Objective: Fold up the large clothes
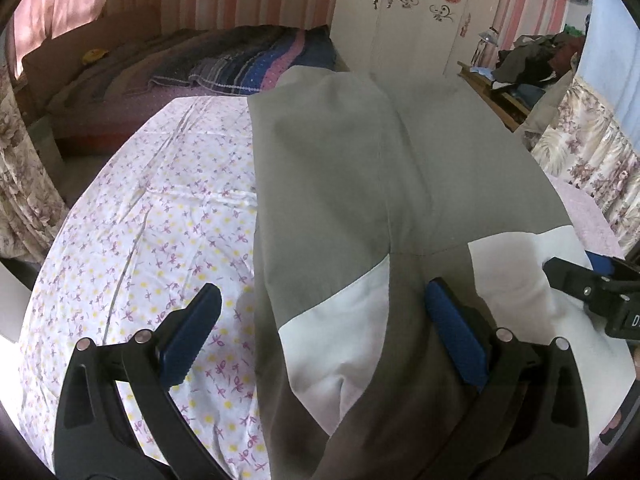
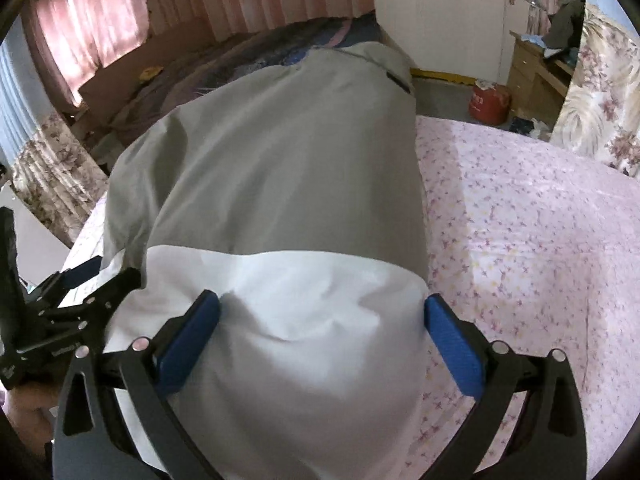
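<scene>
A large grey garment (image 1: 360, 160) with white panels (image 1: 340, 320) at its near end lies lengthwise on a bed sheet (image 1: 160, 220) printed with small flowers. My left gripper (image 1: 326, 320) is open above the garment's near left part, one finger over the sheet and the other over the grey cloth. From the right wrist view the garment (image 2: 280, 152) runs away from me, and my right gripper (image 2: 322, 332) is open with its fingers either side of the white end (image 2: 304, 300). Each gripper shows in the other's view: the right gripper (image 1: 592, 284) and the left gripper (image 2: 80, 296).
A second bed with a dark striped blanket (image 1: 248, 64) stands beyond. A white wardrobe (image 1: 412, 20), a wooden desk (image 2: 536, 68) piled with clothes and a red container (image 2: 490, 102) on the floor are at the far right. Floral curtains (image 1: 592, 152) hang at the sides.
</scene>
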`<state>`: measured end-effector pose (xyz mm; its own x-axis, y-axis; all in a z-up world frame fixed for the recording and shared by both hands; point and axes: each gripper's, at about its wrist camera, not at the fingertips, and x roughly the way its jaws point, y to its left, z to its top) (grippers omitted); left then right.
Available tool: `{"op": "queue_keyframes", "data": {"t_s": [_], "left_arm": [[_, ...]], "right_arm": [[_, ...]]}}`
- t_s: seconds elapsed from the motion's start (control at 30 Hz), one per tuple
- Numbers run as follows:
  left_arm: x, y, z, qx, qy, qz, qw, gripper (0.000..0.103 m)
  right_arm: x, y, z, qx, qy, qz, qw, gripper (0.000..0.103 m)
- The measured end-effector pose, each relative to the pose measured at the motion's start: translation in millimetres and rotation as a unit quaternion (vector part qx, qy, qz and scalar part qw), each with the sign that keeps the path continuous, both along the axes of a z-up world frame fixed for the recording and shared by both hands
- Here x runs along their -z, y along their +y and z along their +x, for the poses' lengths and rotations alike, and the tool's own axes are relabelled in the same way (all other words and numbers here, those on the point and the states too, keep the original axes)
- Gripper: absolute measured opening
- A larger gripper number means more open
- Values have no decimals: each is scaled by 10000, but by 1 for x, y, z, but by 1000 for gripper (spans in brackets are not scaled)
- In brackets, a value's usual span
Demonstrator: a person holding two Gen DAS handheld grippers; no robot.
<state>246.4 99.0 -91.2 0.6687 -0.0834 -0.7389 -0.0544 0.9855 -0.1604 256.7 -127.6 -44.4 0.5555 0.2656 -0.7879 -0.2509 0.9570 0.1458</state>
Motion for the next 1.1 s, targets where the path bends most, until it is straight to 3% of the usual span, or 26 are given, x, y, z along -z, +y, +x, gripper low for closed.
{"op": "queue_keyframes", "data": {"t_s": [0.1, 0.23, 0.37, 0.63, 0.9, 1.1], "left_arm": [[-2, -4, 0, 18, -48, 117, 9999, 97], [-3, -10, -3, 226, -143, -63, 9996, 70], [-9, -24, -7, 251, -250, 89, 9993, 53], [-22, -44, -10, 359, -331, 286, 9984, 16], [-41, -63, -15, 378, -602, 78, 9974, 8], [-49, -114, -7, 590, -620, -178, 9962, 8]], "right_arm": [[2, -1, -2, -35, -27, 101, 9999, 91], [0, 1, -7, -76, -171, 117, 9998, 72], [-6, 4, -18, -151, -584, 115, 9981, 53], [-13, -8, -22, -227, -813, 298, 9960, 44], [-28, -28, -24, -377, -895, 342, 9947, 37], [-43, -74, -25, -311, -1030, 69, 9942, 35]]}}
